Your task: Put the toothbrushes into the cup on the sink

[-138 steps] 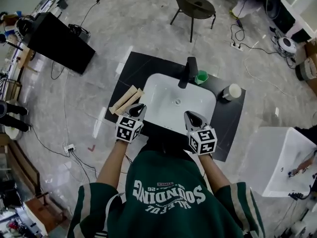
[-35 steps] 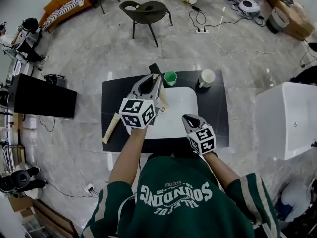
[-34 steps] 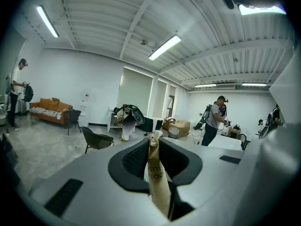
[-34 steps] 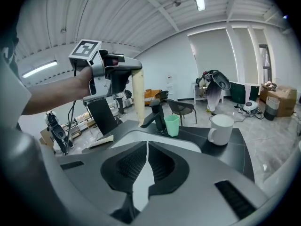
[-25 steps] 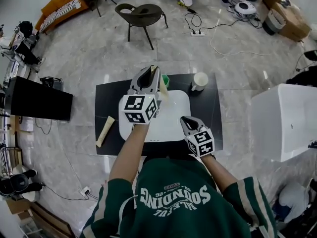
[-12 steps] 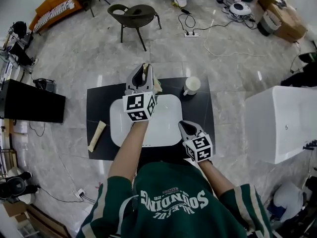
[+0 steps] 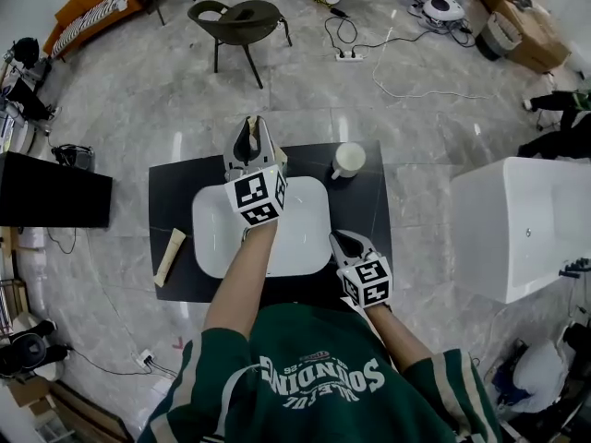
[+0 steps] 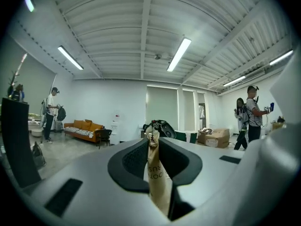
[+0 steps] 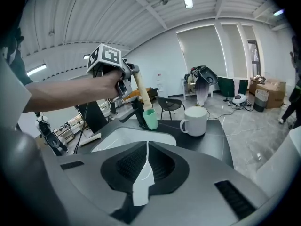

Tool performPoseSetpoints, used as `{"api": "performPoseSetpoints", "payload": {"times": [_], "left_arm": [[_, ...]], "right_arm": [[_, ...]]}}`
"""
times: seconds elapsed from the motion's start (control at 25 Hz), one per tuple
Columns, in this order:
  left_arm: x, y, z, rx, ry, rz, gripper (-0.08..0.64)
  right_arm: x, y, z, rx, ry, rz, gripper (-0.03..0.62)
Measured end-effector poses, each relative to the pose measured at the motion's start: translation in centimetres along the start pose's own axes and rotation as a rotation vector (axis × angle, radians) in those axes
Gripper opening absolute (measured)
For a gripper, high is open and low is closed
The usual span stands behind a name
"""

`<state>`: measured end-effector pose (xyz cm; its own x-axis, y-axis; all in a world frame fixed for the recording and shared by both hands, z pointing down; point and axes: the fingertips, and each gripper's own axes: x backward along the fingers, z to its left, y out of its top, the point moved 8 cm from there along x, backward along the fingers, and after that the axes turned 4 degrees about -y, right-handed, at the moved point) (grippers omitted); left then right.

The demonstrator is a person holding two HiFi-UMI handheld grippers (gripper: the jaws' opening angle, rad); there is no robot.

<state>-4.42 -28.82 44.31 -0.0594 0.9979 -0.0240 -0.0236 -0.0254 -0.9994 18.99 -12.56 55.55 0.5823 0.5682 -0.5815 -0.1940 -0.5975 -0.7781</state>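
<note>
Toothbrush [image 8: 159, 185] in paper wrap, pinched between narrowly parted left gripper [image 8: 153, 142] jaws; right gripper [image 9: 147, 147] jaws together, empty.

I have one toothbrush [image 8: 157, 182] in the left gripper [image 7: 249, 129], its lower end just above the cup [image 9: 150, 119] behind the sink [image 7: 305, 238] | mug [image 7: 348, 160] right of cup, on counter [image 7: 369, 210] | second toothbrush [image 7: 169, 257] on counter left of sink | right gripper [image 7: 345, 241] at sink's near right corner
</note>
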Motion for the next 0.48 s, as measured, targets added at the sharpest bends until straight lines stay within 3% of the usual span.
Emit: {"api": "performPoseSetpoints", "payload": {"times": [0.28, 0.48], "left_arm": [[-1.0, -1.4, 0.3, 0.018, 0.058, 0.014, 0.067], [-1.6, -2.4, 0.0, -0.022, 0.06, 0.024, 0.067]], "right_arm": [[0.4, -0.3, -1.3, 0.008, -0.005, -0.012, 0.043], [0.5, -0.4, -2.0, -0.002, -0.004, -0.007, 0.043]]}}
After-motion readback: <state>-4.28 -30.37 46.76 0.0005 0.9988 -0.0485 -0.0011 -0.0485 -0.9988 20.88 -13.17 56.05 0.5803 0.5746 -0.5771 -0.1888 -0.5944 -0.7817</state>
